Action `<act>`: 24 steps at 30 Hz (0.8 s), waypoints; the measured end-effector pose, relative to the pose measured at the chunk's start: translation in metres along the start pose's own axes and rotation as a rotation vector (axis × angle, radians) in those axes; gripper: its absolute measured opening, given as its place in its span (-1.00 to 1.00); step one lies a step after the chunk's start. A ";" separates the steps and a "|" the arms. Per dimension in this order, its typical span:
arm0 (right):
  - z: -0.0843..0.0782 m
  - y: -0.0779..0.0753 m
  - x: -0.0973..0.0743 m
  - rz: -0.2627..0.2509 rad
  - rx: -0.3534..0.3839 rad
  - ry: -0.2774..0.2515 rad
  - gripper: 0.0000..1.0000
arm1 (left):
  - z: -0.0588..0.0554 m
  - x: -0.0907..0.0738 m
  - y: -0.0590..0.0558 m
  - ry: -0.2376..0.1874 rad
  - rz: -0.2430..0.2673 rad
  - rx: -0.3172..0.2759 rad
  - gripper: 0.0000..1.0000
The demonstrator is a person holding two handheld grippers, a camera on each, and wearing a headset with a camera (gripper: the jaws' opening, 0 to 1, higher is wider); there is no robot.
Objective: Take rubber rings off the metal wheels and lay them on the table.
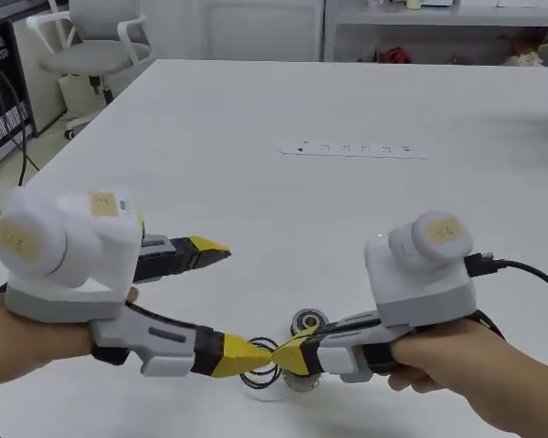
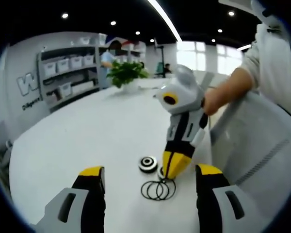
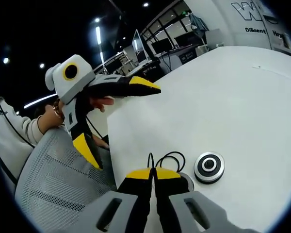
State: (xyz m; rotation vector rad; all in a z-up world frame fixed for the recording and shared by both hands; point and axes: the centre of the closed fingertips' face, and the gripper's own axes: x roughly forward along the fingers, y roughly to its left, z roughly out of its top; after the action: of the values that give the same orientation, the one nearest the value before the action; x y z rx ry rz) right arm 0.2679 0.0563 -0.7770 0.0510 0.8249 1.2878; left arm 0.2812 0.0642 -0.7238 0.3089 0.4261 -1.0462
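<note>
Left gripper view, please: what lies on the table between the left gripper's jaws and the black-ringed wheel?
Loose rubber rings lie there, overlapping, short of the wheel, as the left gripper view shows.

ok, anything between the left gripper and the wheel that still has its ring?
Partly. From the open left gripper, the loose rubber rings lie flat just short of the ringed wheel, slightly to one side. The right gripper, shut, sits close beside that wheel, over a second wheel.

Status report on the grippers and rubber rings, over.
Left gripper open. Right gripper shut, tips at thin black rubber rings loose on the white table; pinch unclear. Round black-rimmed metal wheel beside them. Nothing in the way.
</note>
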 end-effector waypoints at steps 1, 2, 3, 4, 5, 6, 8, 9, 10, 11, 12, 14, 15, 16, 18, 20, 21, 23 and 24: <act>-0.001 0.000 0.000 -0.001 -0.005 0.004 -1.00 | -0.004 0.001 -0.003 0.020 -0.012 0.013 0.56; -0.001 0.000 0.001 -0.002 -0.008 0.007 -1.00 | -0.005 0.002 -0.005 0.027 -0.018 0.016 0.56; -0.002 0.001 0.001 -0.003 -0.015 0.012 -1.00 | -0.008 0.003 -0.007 0.040 -0.025 0.018 0.56; -0.003 0.001 0.002 -0.004 -0.020 0.016 -1.00 | -0.010 0.003 -0.008 0.048 -0.030 0.019 0.56; -0.004 0.001 0.002 -0.004 -0.025 0.020 -1.00 | -0.012 0.003 -0.009 0.054 -0.035 0.020 0.56; -0.005 0.002 0.003 -0.004 -0.032 0.028 -1.00 | -0.014 0.003 -0.010 0.063 -0.040 0.022 0.56; -0.008 0.004 0.005 -0.003 -0.054 0.044 -1.00 | -0.016 0.003 -0.011 0.071 -0.046 0.025 0.55; -0.009 0.005 0.005 -0.004 -0.064 0.048 -1.00 | -0.016 0.003 -0.012 0.071 -0.047 0.026 0.55; -0.010 0.005 0.006 -0.006 -0.073 0.053 -1.00 | -0.015 0.003 -0.012 0.070 -0.047 0.025 0.55; -0.010 0.005 0.006 -0.011 -0.091 0.058 -1.00 | -0.015 0.003 -0.012 0.067 -0.047 0.022 0.55; -0.010 0.004 0.007 -0.018 -0.112 0.060 -1.00 | -0.014 0.003 -0.011 0.064 -0.046 0.019 0.55; -0.011 0.003 0.007 -0.026 -0.131 0.066 -1.00 | -0.014 0.002 -0.011 0.063 -0.044 0.016 0.55; -0.011 0.002 0.007 -0.029 -0.137 0.067 -1.00 | -0.015 0.002 -0.011 0.063 -0.044 0.014 0.56; -0.012 0.002 0.007 -0.031 -0.142 0.069 -1.00 | -0.015 0.001 -0.011 0.064 -0.043 0.013 0.55; -0.012 0.001 0.007 -0.038 -0.156 0.070 -1.00 | -0.017 0.001 -0.011 0.069 -0.044 0.011 0.56; -0.013 -0.001 0.008 -0.052 -0.173 0.072 -1.00 | -0.017 0.002 -0.013 0.074 -0.047 0.011 0.56; -0.013 -0.001 0.009 -0.057 -0.193 0.076 -1.00 | -0.018 0.002 -0.013 0.076 -0.050 0.013 0.55; -0.013 -0.003 0.010 -0.075 -0.245 0.082 -1.00 | -0.019 0.003 -0.015 0.081 -0.055 0.014 0.55; -0.012 -0.004 0.010 -0.086 -0.271 0.080 -1.00 | -0.020 0.003 -0.016 0.084 -0.057 0.014 0.55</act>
State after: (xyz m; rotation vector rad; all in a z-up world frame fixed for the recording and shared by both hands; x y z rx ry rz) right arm 0.2650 0.0588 -0.7927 -0.2508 0.7066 1.3163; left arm 0.2649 0.0634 -0.7431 0.3560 0.5055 -1.0952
